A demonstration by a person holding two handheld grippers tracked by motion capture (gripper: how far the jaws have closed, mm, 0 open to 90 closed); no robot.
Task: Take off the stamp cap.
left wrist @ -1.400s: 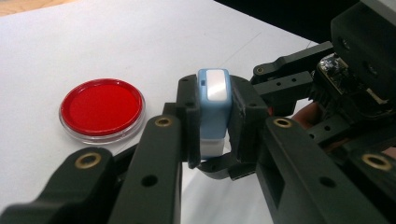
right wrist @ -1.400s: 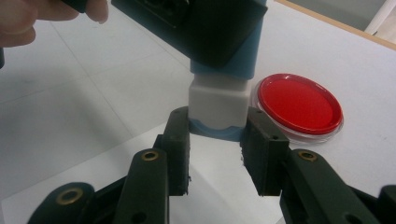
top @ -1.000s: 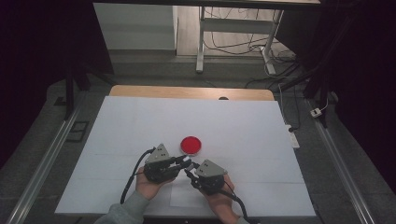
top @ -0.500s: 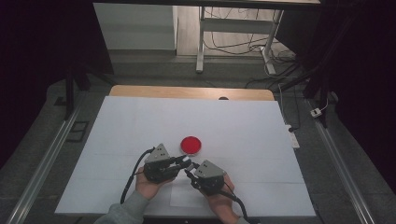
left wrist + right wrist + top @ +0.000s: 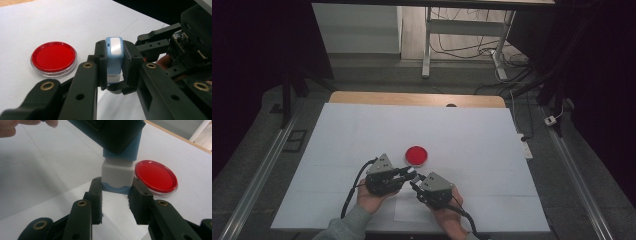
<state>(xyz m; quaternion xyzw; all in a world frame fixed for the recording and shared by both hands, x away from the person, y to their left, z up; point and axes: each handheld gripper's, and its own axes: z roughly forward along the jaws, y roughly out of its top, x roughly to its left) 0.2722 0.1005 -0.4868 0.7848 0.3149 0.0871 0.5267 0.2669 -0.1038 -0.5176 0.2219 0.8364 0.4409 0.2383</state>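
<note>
A small blue and white stamp-like block is held between both grippers, just above the white table. My left gripper is shut on its blue body. In the right gripper view, my right gripper closes on the block's lower end, where a blue base sits under the white section. In the high view the left gripper and right gripper meet tip to tip near the table's front. A red disc in a clear round dish lies flat just beyond them.
White paper covers the table, with a wooden strip along the far edge. A person's hands hold the grippers from the near side. Cables and a metal stand are on the floor behind.
</note>
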